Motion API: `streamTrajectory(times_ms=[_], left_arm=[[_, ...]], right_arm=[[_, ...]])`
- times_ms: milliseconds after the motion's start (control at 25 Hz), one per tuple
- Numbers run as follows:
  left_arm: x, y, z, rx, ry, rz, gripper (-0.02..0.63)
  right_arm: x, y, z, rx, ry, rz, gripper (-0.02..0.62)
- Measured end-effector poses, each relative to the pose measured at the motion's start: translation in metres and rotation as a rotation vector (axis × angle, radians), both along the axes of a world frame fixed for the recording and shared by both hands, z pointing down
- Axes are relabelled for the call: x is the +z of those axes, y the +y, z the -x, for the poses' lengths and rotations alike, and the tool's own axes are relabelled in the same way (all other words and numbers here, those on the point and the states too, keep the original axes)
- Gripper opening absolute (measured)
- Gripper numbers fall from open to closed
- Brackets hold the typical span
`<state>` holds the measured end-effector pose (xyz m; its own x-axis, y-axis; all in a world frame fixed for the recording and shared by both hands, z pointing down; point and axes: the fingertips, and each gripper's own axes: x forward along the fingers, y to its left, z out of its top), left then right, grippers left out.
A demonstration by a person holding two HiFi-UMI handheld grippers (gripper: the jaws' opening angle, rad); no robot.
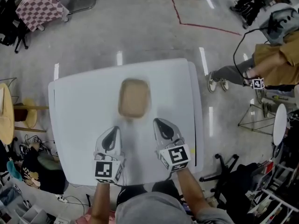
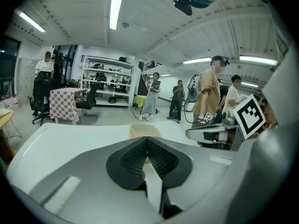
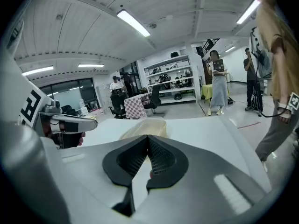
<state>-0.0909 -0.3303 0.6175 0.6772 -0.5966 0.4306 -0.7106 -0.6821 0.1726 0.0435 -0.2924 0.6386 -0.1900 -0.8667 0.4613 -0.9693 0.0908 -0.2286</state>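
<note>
Two pairs of tongs over the white table (image 1: 79, 106). What do we have in the left tongs (image 1: 113, 130)?

Nothing. Their own view shows the ribbed jaws pressed tip to tip, clenched on air, hanging just above the tabletop.

And ahead of them?

One beige tub (image 1: 134, 97), rounded at the corners, lying flat on the table. It sits forward of both tongs, in the lane between them, and touches neither.

The right tongs (image 1: 158, 123)?

Same story: clenched shut and empty, beside the left pair but apart from it. Their tips stand nearer the tub's near corner than the left tips do.

Anything further right?

A person (image 1: 275, 59) sits past the table's right edge, well apart from our tongs.

So which step do we reckon we're in?

An approach, by our reading. Both tongs are lined up short of the tub and no contact has been made.

What would the next move call for?

We judge that any grip needs the jaws opened first, since shut tips can only push. The tub looks light and thin-walled, so a nudge could slide it across the smooth top. Taking a rim from each side would call for the tongs to spread wider than the tub.
</note>
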Motion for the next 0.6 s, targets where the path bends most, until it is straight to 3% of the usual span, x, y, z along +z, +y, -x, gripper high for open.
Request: streamTrajectory(times_ms=[120, 240, 280, 320, 440, 600], left_arm=[[0.007, -0.001, 0.001, -0.004, -0.01, 0.012, 0.011], [0.01, -0.002, 0.0, -0.005, -0.017, 0.02, 0.011], [0.01, -0.002, -0.001, -0.005, -0.019, 0.021, 0.011], [0.011, -0.002, -0.001, -0.005, -0.02, 0.021, 0.011], [0.014, 0.001, 0.001, -0.008, -0.024, 0.029, 0.011], [0.015, 0.003, 0.003, -0.018, -0.025, 0.04, 0.011]], right_arm=[[0.007, -0.003, -0.001, 0.005, -0.035, 0.011, 0.003], [0.012, -0.009, -0.002, 0.023, -0.134, 0.039, 0.006], [0.014, -0.011, -0.001, 0.021, -0.186, 0.051, 0.045], [0.016, -0.014, 0.001, 0.014, -0.249, 0.063, 0.125], [0.024, -0.019, 0.007, 0.01, -0.432, 0.084, 0.226], [0.034, -0.023, 0.008, 0.024, -0.506, 0.112, 0.313]])
